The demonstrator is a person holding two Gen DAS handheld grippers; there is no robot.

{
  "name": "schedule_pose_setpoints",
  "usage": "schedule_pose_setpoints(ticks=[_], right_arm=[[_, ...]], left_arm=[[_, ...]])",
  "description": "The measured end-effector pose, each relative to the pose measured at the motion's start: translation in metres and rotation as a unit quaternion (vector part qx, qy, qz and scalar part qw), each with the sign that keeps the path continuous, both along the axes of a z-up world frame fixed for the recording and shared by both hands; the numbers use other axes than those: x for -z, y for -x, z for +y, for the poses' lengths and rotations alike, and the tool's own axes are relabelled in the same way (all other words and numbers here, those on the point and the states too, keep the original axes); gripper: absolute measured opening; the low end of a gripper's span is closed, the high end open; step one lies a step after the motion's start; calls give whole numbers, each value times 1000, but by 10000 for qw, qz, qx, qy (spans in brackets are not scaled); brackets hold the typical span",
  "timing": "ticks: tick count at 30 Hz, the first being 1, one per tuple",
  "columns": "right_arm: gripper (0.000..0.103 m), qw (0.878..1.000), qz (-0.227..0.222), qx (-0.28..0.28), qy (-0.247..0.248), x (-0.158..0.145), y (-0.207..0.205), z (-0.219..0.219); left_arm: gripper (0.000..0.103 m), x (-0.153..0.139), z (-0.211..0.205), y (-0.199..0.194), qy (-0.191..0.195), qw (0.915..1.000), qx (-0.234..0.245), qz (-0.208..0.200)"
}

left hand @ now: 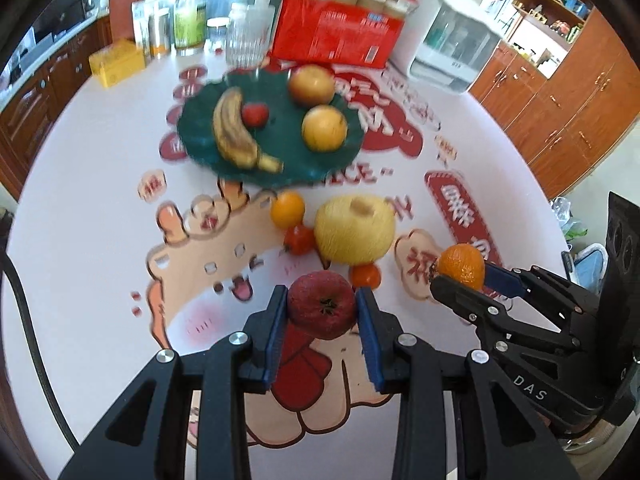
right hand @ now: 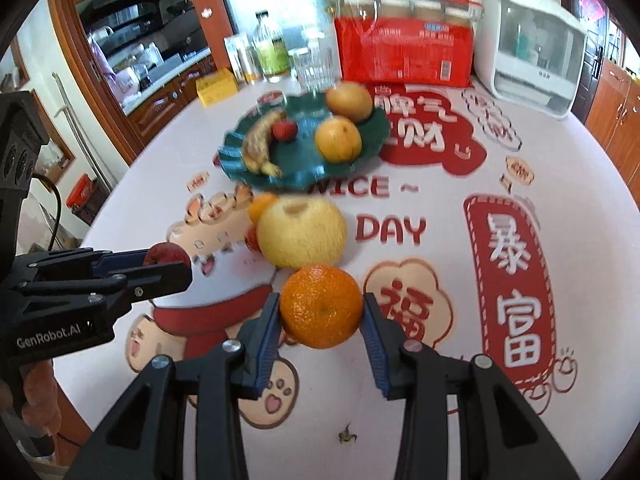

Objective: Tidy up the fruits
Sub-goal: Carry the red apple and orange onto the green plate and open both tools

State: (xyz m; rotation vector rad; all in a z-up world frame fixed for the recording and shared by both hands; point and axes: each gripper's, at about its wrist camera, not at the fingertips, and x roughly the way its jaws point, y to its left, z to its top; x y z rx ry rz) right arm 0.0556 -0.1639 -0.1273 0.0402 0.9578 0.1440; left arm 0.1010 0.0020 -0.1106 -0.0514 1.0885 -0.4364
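Observation:
My left gripper (left hand: 322, 304) is shut on a red apple (left hand: 322, 305), held above the tablecloth. My right gripper (right hand: 321, 307) is shut on an orange (right hand: 321, 306); it also shows in the left wrist view (left hand: 460, 266). Ahead, a dark green plate (left hand: 280, 148) holds a banana (left hand: 234, 132), a small red fruit (left hand: 255, 114) and two round yellow-brown fruits (left hand: 324, 128). On the cloth between plate and grippers lie a large yellow melon (left hand: 354, 229), a small orange fruit (left hand: 287, 209) and two small red-orange fruits (left hand: 299, 239).
A red carton (left hand: 336, 28), a glass (left hand: 246, 36), bottles (left hand: 188, 16) and a yellow box (left hand: 116, 60) stand at the table's far edge. A white appliance (left hand: 448, 36) stands at the far right. Wooden cabinets surround the table.

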Motion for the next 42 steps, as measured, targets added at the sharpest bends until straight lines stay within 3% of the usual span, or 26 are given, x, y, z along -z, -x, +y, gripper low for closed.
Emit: schedule_pose_setpoints(ticks=[6, 16, 21, 24, 29, 42], right_arm=[[39, 9995, -232, -109, -199, -58, -16, 1], [39, 9924, -1190, -304, 41, -192, -70, 5], [39, 9879, -1508, -258, 258, -237, -110, 6], [39, 9881, -1504, -171, 267, -247, -136, 2], [39, 9918, -1259, -94, 209, -228, -180, -5], [39, 9994, 137, -306, -38, -80, -243, -1]], left_arm=[[33, -63, 6, -19, -28, 9989, 62, -460], [33, -169, 14, -70, -391, 9906, 97, -1308], [33, -201, 11, -104, -590, 9860, 83, -1559], [33, -205, 5, -130, -665, 9848, 61, -1601], [33, -181, -4, -176, -689, 9886, -11, -1342], [33, -54, -28, -244, -859, 9958, -21, -308]])
